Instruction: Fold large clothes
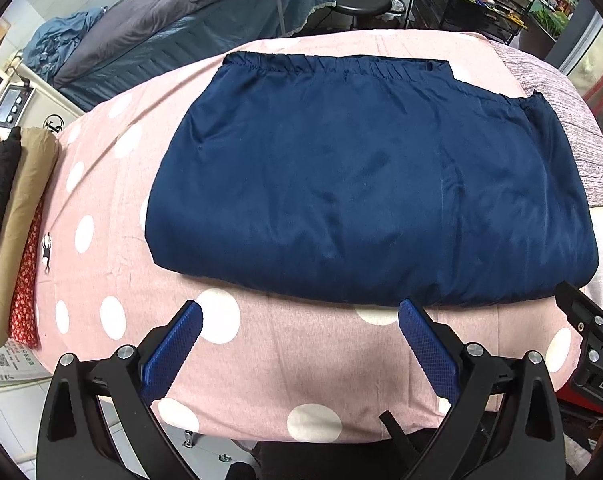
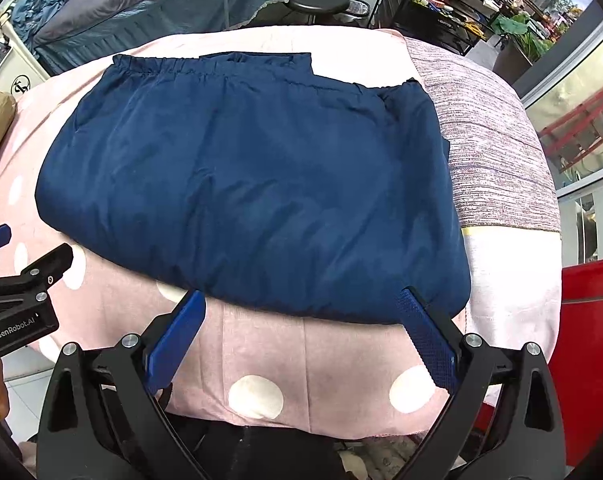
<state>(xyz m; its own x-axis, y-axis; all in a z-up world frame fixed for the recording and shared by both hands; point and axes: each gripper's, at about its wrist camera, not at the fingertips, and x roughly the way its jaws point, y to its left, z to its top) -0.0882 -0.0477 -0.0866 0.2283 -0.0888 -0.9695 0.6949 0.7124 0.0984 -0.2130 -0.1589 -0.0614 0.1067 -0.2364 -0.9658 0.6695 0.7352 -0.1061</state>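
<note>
A large navy blue garment (image 1: 365, 184) lies folded flat on a pink cover with white dots (image 1: 261, 340), its gathered elastic edge at the far side. It also shows in the right wrist view (image 2: 253, 184). My left gripper (image 1: 301, 312) is open and empty, just short of the garment's near folded edge. My right gripper (image 2: 301, 300) is open and empty, its tips at the garment's near edge toward the right corner. The left gripper's body shows at the left edge of the right wrist view (image 2: 21, 300), and the right gripper's body shows at the right edge of the left wrist view (image 1: 593, 340).
A stack of folded clothes (image 1: 13, 220), tan, black and red, lies at the table's left end. A grey-striped cloth (image 2: 497, 152) covers the right end. A bed with grey bedding (image 1: 173, 24), a black stool (image 1: 361, 0) and shelving (image 1: 473, 4) stand behind. A red object (image 2: 589, 320) stands at the right.
</note>
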